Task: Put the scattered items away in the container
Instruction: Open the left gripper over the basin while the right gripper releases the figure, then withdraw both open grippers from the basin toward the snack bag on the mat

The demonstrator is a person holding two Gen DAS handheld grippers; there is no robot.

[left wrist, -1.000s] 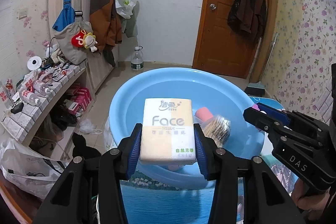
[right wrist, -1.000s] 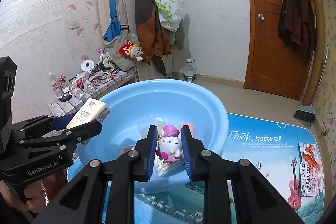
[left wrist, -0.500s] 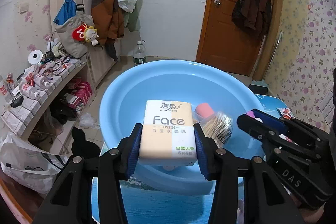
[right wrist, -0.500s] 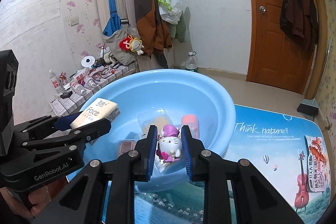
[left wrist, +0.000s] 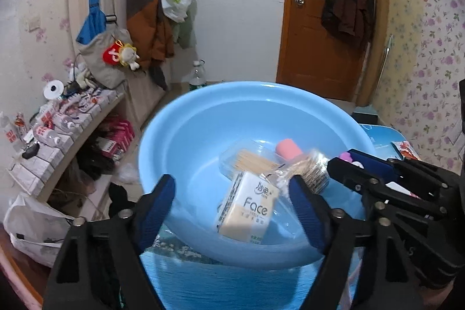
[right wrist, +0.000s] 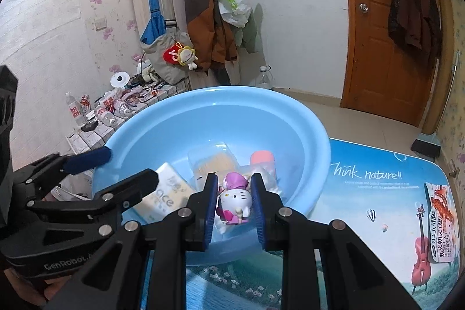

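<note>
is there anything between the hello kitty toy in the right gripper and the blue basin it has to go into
Nothing visible blocks it. The right gripper holds the Hello Kitty toy above the blue basin, whose open top lies directly below; the tissue pack sits off to its left.

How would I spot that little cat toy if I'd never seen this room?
Find the big blue basin on the table. At its near edge the right gripper holds the cat toy in its jaws. It is the only figurine: white face, purple hat, pink base, unlike the tissue pack beside it.
</note>
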